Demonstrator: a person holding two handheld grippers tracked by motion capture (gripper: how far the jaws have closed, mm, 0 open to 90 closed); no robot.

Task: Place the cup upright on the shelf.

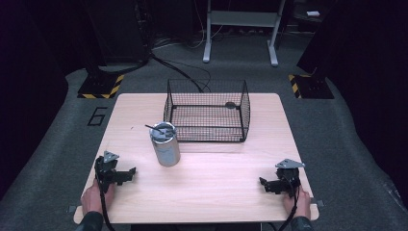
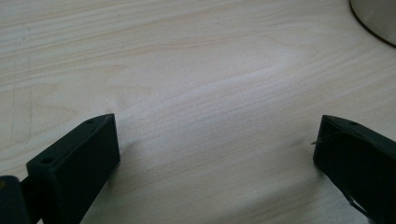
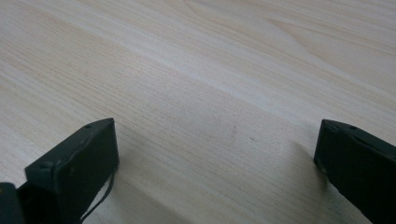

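Note:
A grey metal can [image 1: 165, 144] stands upright left of the table's middle, with a dark thin tool sticking out of its top. Behind it sits a black wire basket [image 1: 207, 110] with a small dark object inside near its back right. My left gripper [image 1: 129, 174] rests near the table's front left, jaws wide apart and nothing between them. In the left gripper view its open gripper [image 2: 217, 122] looks down on bare wood, the can's base [image 2: 376, 18] at the top right corner. My right gripper [image 1: 264, 183] lies at the front right, open [image 3: 217, 122] over bare wood.
The light wooden table [image 1: 216, 192] has free room between the two grippers and in front of the can. A hand holds each gripper near the front edge. Beyond the table lie grey carpet, cables and a metal stand's legs [image 1: 240, 33].

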